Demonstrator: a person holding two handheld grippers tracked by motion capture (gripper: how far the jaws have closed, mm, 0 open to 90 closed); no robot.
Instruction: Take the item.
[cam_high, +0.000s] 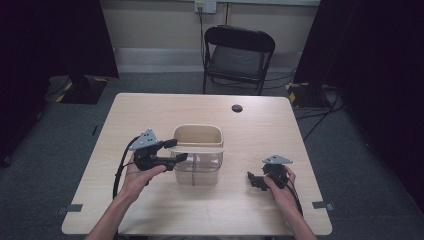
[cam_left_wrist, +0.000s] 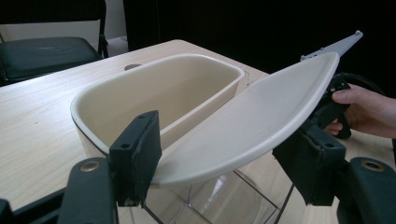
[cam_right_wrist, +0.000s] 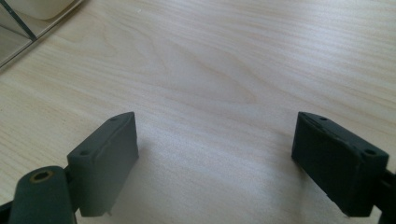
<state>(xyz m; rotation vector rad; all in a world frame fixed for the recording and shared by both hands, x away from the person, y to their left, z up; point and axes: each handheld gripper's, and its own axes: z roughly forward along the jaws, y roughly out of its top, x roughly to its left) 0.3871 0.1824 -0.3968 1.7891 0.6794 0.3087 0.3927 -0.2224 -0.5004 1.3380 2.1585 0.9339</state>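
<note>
gripping the cream lid (cam_left_wrist: 252, 121), left tool (cam_left_wrist: 224, 158) clamped, right tool (cam_right_wrist: 229, 163) wide apart

Two grippers (cam_high: 176, 152) (cam_high: 254, 181), one bin (cam_high: 199, 137), one lid (cam_left_wrist: 261, 116), one table (cam_high: 150, 110), one chair (cam_high: 239, 52)

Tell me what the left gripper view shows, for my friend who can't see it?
The left gripper holds a cream lid between its two black jaws, tilted over a cream bin with clear lower walls. The bin stands on a light wooden table, and a hand with the other gripper is behind.
</note>
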